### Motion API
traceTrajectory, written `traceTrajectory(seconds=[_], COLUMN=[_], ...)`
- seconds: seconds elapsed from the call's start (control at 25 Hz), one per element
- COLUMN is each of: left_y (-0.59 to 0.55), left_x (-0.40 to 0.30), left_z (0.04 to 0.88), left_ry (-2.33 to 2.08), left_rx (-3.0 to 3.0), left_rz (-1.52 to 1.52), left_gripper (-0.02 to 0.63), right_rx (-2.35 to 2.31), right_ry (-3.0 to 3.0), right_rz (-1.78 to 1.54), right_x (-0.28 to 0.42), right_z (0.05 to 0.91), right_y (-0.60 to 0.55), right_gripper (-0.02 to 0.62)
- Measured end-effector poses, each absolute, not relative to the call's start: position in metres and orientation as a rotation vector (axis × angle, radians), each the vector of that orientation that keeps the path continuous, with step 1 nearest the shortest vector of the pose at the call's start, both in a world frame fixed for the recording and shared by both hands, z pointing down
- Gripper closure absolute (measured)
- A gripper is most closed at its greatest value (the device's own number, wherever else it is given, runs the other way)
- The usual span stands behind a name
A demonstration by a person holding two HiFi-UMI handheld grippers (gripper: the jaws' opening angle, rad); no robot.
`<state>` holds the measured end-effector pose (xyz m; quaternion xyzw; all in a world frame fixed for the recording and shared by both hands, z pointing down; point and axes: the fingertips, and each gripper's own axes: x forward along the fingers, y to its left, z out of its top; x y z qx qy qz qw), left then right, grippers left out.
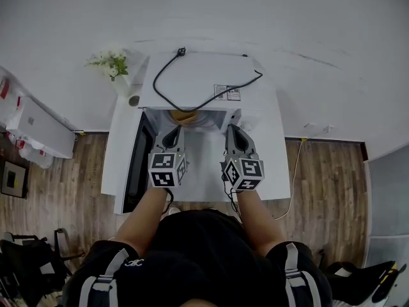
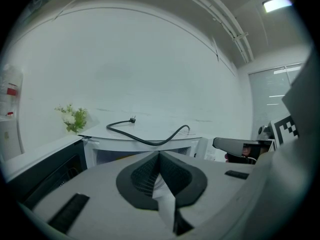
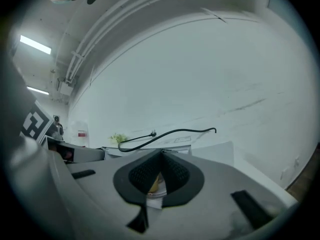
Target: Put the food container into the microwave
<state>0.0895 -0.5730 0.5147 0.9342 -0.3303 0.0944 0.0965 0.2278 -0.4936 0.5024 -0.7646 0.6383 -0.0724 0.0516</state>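
Note:
A white microwave (image 1: 204,75) stands on a white table (image 1: 271,171), with its dark door (image 1: 137,166) swung open to the left. The food container (image 1: 185,116), with orange-yellow food in it, sits at the mouth of the cavity. My left gripper (image 1: 172,133) is at its left side and my right gripper (image 1: 231,130) at its right. In the left gripper view the jaws of the left gripper (image 2: 160,156) meet at the tips over a white strip of the container (image 2: 163,193). The right gripper (image 3: 161,156) is shut the same way over the container's white rim and yellow food (image 3: 154,185).
A black power cable (image 1: 192,88) lies looped on top of the microwave. A small vase of flowers (image 1: 110,64) and a roll (image 1: 133,100) stand at the table's back left. A white cabinet (image 1: 38,130) is further left. The floor is wood.

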Motion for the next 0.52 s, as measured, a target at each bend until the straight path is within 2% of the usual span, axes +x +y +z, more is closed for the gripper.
traceTrajectory(seconds=[0.52], left_y=[-0.5706], left_x=[0.095], left_z=[0.5129], left_ry=[-0.95], left_rx=[2.798], left_rz=[0.283], left_gripper=[0.597], right_rx=[-2.309], right_ry=[1.912], right_rz=[-0.26], right_x=[0.2329], right_z=[0.5038], right_y=[-0.5006], right_gripper=[0.598])
